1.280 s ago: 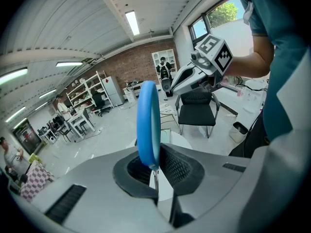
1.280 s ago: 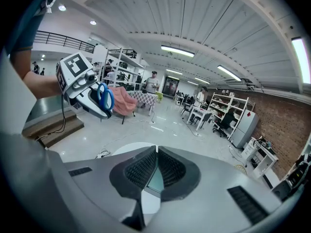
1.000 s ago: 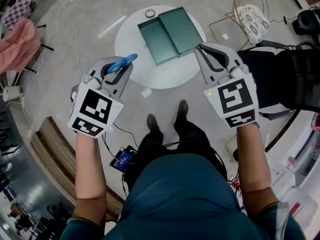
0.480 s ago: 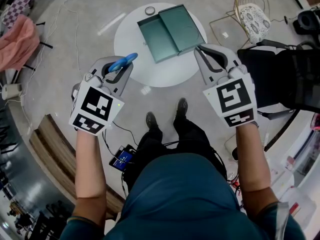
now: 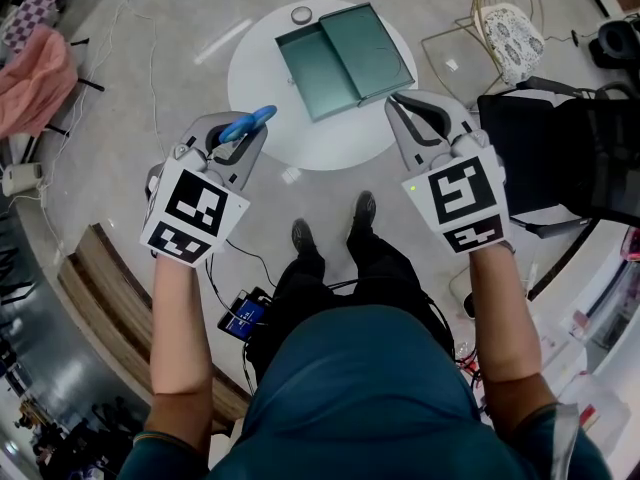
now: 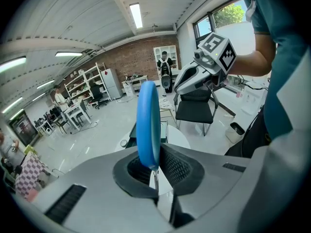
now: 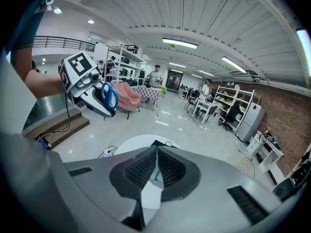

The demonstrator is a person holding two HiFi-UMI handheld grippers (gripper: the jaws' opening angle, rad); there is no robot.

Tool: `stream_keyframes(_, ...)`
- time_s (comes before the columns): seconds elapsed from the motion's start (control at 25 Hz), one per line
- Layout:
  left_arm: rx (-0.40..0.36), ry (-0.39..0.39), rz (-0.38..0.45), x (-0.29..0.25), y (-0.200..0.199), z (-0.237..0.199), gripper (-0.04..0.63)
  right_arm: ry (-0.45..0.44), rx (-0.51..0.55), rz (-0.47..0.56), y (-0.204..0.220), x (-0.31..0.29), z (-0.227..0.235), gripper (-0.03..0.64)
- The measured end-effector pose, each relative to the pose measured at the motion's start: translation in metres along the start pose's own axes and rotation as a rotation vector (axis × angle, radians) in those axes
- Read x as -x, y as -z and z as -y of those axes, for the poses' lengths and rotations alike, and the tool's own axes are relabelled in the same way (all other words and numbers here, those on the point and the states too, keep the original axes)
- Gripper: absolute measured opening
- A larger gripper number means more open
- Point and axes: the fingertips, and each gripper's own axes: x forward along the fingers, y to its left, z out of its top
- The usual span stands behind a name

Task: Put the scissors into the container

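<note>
Gripping the scissors [image 6: 148, 125]: left gripper [image 5: 243, 140], jaws closed on the blue handle loop, which stands on edge between the ribbed pads. A sliver of metal blade shows below the loop in the left gripper view; the rest of the blades is hidden inside the jaws. The handle hold probably keeps the pair steady while it is carried.

Location of scissors: in the air at the person's left, over the floor just beside the near edge of the round white table [image 5: 268, 88]. Not yet over the container.

Right gripper [image 5: 403, 108]: jaws together, nothing between them. It is raised level with the left one, on the opposite side of the table's near edge. It looks to be spare for now, or ready to steady the container.

Container [image 5: 318, 76]: teal, open, two shallow halves lying side by side on the table's far part. Both halves appear empty. Which half is tray and which is lid cannot be told. Lying open and flat, it suits a drop from above.

Other items: roll of tape [image 5: 301, 15] on the table's far rim, beside the container; black chair [image 5: 560, 148] at the person's right; wire chair [image 5: 500, 28] beyond it; pink cloth [image 5: 48, 73] far left.

Stage, as judged: carry phase. The next move calls for a forward reach over the table, the scissors lowered into one half, then the jaws parted.
</note>
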Motion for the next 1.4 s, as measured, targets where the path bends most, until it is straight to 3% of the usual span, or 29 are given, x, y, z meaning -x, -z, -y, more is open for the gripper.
stream_keyframes(1.4, 0.048, 0.005, -0.035, -0.028, 0.038, -0.004, 0.026, -0.027, 0.01, -0.05, 0.027, -0.032, -0.011, 0.04)
